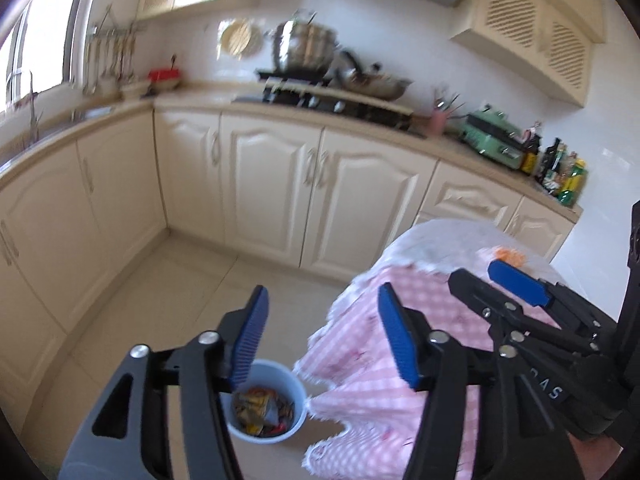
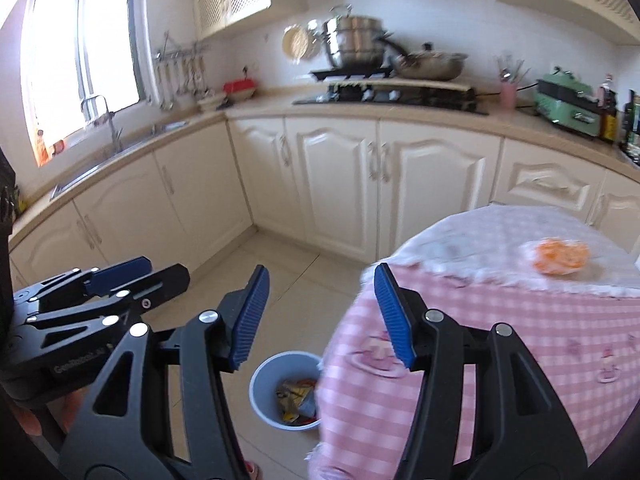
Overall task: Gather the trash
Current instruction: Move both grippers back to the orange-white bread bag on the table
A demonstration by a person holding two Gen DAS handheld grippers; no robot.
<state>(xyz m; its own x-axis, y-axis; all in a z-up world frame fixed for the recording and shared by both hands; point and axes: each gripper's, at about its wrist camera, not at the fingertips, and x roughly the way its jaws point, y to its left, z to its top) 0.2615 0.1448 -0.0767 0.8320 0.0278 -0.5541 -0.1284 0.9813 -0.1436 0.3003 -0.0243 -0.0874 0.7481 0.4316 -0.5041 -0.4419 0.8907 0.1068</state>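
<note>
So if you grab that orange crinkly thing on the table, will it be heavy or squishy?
The orange wrapper looks thin and crumpled, so it's probably very light and would squash when pinched. It lies flat on the checked tablecloth, so it likely won't roll, though it might slide.

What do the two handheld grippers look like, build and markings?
Both match: the left gripper and right gripper have black angular link arms joined by silver round pivot pins, with triangular cutouts. The fingers carry ribbed blue pads. White lettering sits on each body, too blurred to read fully. No cables or sleeves show.
</note>
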